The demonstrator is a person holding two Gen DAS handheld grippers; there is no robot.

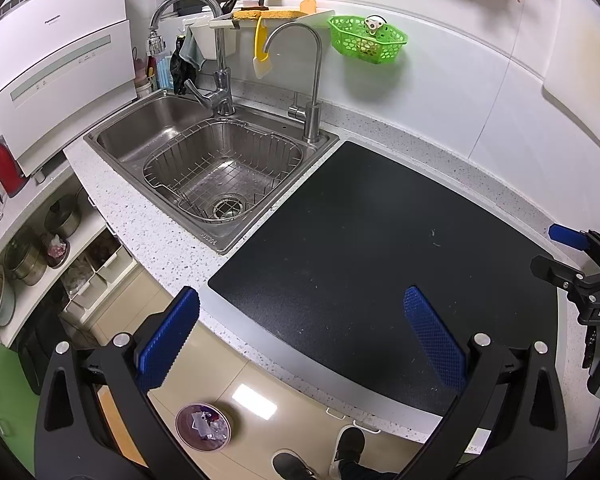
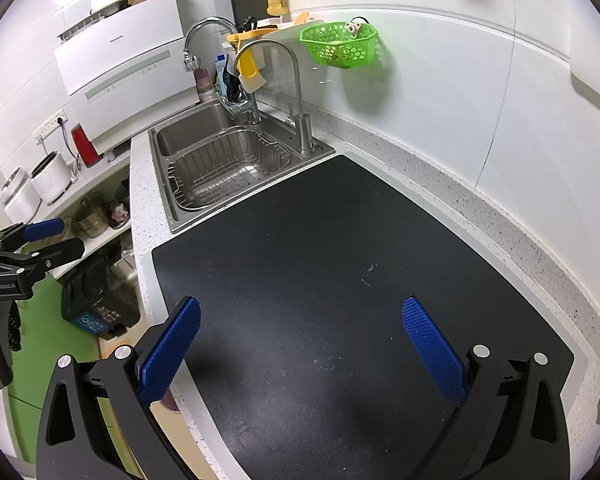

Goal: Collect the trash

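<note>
1. Left wrist view: the left gripper (image 1: 300, 332) hangs over the front edge of the counter with its blue pads spread wide and nothing between them. Under it lies the black mat (image 1: 380, 248), with two tiny scraps of trash (image 1: 433, 239) on its right part, well clear of the fingers. Down on the floor, just beside the left finger, sits the trash bin (image 1: 203, 427), round, with crumpled bits inside. The steel sink (image 1: 204, 152) holds a wire basket (image 1: 220, 172), and a green basket (image 1: 366, 40) hangs on the wall. The right gripper (image 1: 572, 260) pokes in at the right edge.

2. Right wrist view: the right gripper (image 2: 302, 340) hovers above the black mat (image 2: 300, 280), pads held apart, gripping nothing. The small scraps of trash (image 2: 368, 274) lie ahead of it on the mat, nearer the right finger, not touching it. The left gripper (image 2: 40, 240) shows at the left edge; whether it is apart or closed cannot be told from here. The sink (image 2: 236, 160) sits at the mat's far left.
</note>
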